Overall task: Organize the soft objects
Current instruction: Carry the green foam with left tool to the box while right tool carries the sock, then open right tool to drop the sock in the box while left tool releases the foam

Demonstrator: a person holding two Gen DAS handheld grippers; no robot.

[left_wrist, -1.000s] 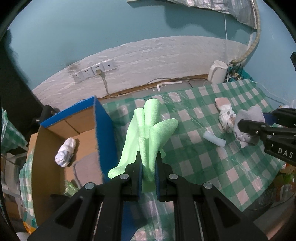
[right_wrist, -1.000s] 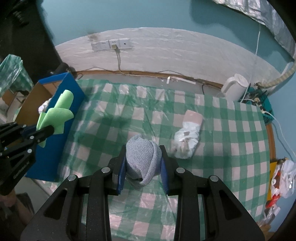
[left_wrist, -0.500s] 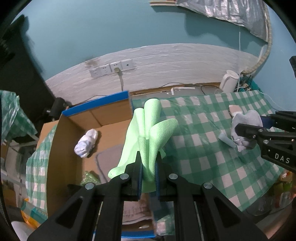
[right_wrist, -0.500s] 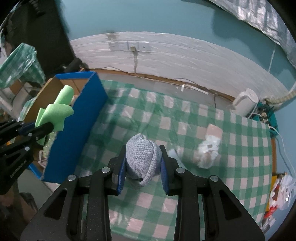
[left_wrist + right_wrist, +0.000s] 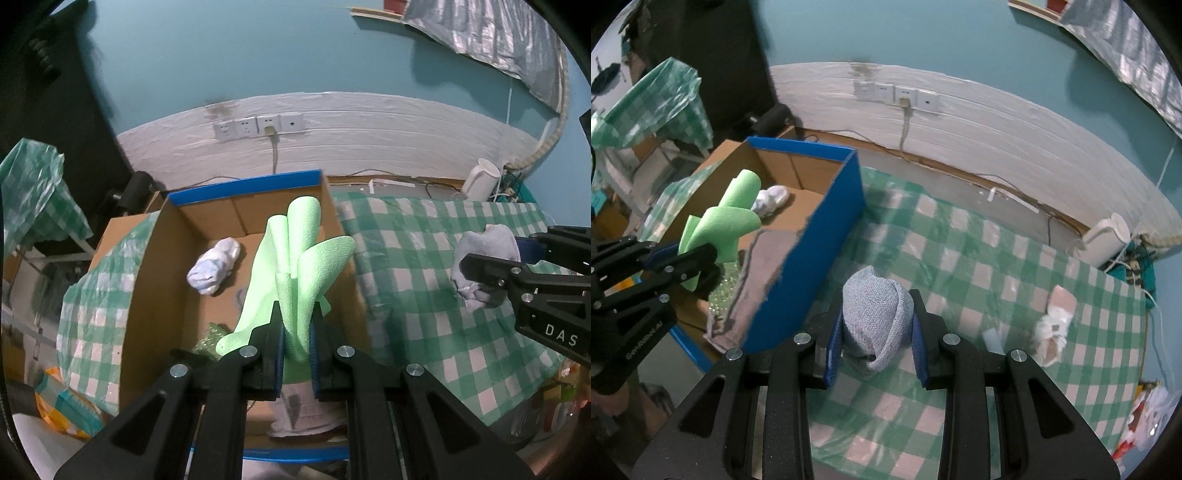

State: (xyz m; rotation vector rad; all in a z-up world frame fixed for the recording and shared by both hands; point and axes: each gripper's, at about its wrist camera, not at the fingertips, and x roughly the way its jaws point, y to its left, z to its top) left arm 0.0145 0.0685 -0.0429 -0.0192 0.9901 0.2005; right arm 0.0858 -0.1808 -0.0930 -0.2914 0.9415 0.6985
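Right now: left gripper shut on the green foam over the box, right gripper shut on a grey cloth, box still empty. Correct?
Not quite: the cardboard box is not empty. The left wrist view shows a white bundle lying inside. The rest holds: left gripper shut on the green foam, right gripper on the grey cloth.

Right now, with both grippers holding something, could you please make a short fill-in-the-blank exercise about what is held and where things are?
1. The left gripper is shut on a piece of ____ foam.
2. The right gripper holds a rolled ____ knit cloth.
3. The white sock bundle lies inside the cardboard ____.
4. The white kettle stands at the table's far ____ corner.

Missing words: green; grey; box; right
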